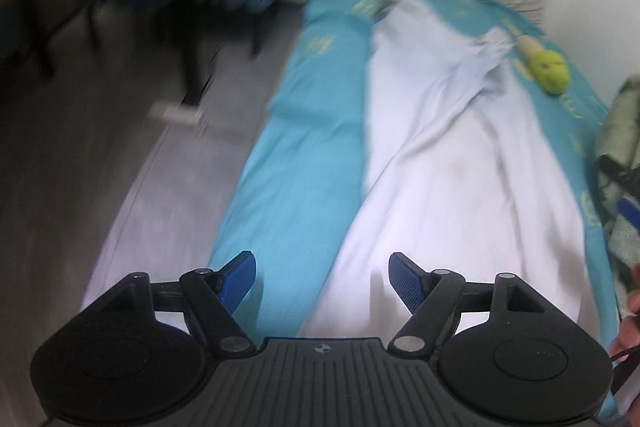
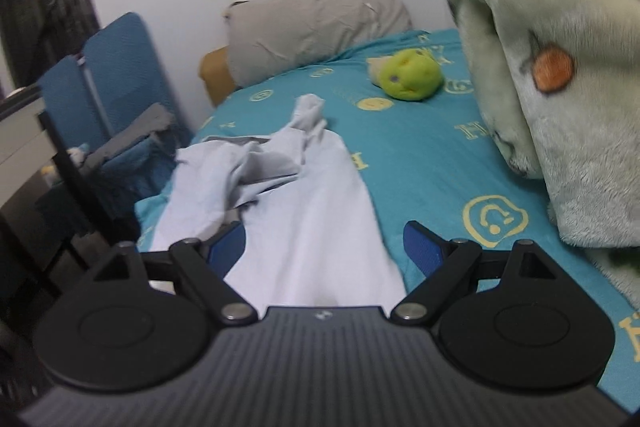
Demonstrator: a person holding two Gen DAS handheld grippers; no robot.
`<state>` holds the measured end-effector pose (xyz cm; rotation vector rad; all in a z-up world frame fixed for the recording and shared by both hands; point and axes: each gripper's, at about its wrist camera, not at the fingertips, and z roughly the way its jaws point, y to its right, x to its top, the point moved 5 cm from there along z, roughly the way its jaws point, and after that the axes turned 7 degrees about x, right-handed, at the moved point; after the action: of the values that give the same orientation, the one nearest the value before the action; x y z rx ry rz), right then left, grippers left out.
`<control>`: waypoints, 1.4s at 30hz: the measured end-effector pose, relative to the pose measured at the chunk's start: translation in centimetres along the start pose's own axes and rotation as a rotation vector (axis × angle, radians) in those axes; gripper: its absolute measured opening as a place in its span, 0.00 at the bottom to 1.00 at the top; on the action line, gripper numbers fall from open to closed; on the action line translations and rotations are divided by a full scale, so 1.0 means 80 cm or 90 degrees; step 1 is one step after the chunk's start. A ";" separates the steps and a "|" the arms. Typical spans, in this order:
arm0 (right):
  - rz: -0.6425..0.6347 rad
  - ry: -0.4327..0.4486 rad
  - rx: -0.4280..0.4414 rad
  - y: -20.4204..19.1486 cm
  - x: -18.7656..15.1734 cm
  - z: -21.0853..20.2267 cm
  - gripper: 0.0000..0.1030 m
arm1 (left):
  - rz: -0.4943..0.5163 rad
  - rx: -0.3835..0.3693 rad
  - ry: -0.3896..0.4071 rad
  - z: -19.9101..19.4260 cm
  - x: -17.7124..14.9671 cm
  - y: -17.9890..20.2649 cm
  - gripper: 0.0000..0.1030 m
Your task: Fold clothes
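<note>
A pale lilac-white garment [image 1: 460, 163] lies lengthwise on a teal bed sheet [image 1: 304, 163], its far end bunched and creased. The right wrist view shows the same garment [image 2: 312, 211] with its crumpled far part [image 2: 256, 159]. My left gripper [image 1: 322, 281] is open and empty, hovering over the garment's near left edge. My right gripper [image 2: 326, 247] is open and empty, its jaws standing either side of the garment's near end, just above it.
A green plush toy [image 2: 412, 75] and a grey pillow [image 2: 316, 23] lie at the bed's head. A folded green fleece blanket [image 2: 560, 67] is piled on the right. A blue chair [image 2: 116, 79] and dark desk legs [image 1: 192, 27] stand left of the bed on grey floor [image 1: 100, 167].
</note>
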<state>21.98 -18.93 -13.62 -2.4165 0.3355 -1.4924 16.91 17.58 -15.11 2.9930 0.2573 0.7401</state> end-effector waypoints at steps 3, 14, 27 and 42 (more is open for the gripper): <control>0.012 -0.017 0.002 -0.001 -0.006 -0.016 0.85 | -0.055 -0.007 -0.062 0.002 -0.026 -0.024 0.65; 0.092 -0.059 0.006 0.026 -0.020 -0.030 0.85 | 0.081 -0.032 -0.035 -0.039 -0.067 0.027 0.02; 0.159 -0.063 0.129 0.016 -0.013 -0.008 0.78 | 0.376 -0.118 0.105 -0.107 -0.160 0.176 0.01; 0.137 -0.190 0.235 -0.028 -0.046 0.012 0.70 | 0.248 -0.225 0.041 -0.101 -0.138 0.143 0.39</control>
<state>21.33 -15.46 -16.31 -2.1818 0.2232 -0.9852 5.22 4.45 -12.09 2.7041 -0.4238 0.8100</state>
